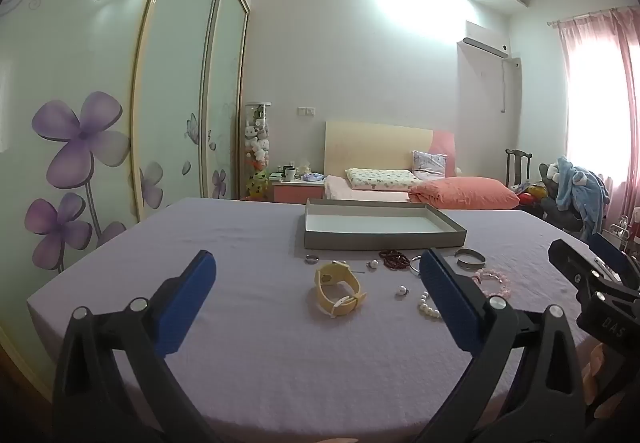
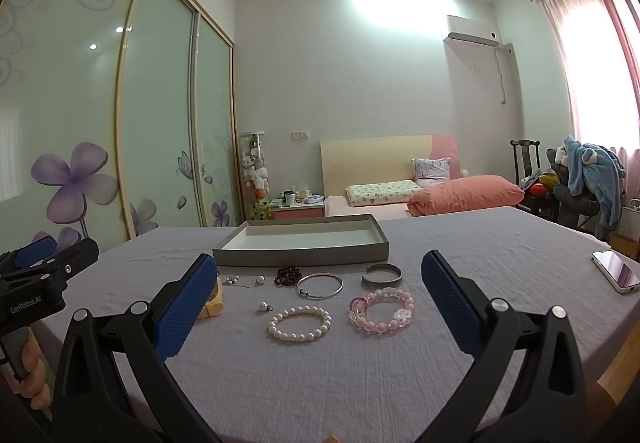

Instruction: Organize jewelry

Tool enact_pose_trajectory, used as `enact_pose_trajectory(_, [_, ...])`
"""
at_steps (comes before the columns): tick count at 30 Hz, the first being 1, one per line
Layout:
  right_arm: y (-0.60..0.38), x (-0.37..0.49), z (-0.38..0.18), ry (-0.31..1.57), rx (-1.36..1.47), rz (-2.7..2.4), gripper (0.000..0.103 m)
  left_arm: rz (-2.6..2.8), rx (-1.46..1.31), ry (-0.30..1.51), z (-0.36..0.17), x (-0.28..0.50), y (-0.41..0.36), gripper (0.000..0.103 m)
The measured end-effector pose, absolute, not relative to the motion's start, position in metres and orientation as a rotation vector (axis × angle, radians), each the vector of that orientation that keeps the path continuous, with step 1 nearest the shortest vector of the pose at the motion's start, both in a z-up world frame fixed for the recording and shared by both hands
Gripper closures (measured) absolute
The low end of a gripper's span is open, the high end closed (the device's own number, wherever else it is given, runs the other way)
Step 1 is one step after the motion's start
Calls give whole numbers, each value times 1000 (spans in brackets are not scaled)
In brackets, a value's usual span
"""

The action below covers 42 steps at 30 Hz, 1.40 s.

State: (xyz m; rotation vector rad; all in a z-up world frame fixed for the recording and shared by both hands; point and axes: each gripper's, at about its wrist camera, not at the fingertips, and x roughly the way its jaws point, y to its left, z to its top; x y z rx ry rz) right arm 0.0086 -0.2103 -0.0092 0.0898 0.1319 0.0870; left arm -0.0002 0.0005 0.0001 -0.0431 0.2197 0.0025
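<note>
We hold the left claw [image 1: 316, 283] low over the near left part of the table [image 1: 240, 343], angled slightly downward, its blue pads [image 1: 188, 307] spread as wide as they go with nothing between them but cloth and the yellow watch [image 1: 339, 291] lying farther out. Our right claw [image 2: 318, 285] hangs nearly level on the right, likewise wide open and empty, and a hand [image 2: 34, 375] grips the left tool's handle at the left edge of the right wrist view. The jewelry lies scattered on the lavender cloth between the claws and the grey tray [image 2: 304, 243] at the far middle: a white pearl bracelet [image 2: 299, 324] nearest, a pink bead bracelet [image 2: 380, 313] just right of it, a thin silver bangle [image 2: 320, 285] and a silver cuff [image 2: 382, 275] beyond, dark red beads [image 2: 288, 275] near the tray, and loose pearl earrings [image 2: 264, 307] to the left. A phone [image 2: 616, 271] rests at the far right.
</note>
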Motion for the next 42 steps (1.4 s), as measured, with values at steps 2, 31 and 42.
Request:
enact_pose_trajectory(2, [-210,9,-9,132,91,86,2,2,-42,223,0,0,0,4])
enact_pose_trajectory(31, [-213,11,-15,140,95,79,2,3,-46,228,0,0,1,4])
enact_pose_trajectory(42, [-213,11,-15,142,96,79,2,4,-47,229,0,0,1,4])
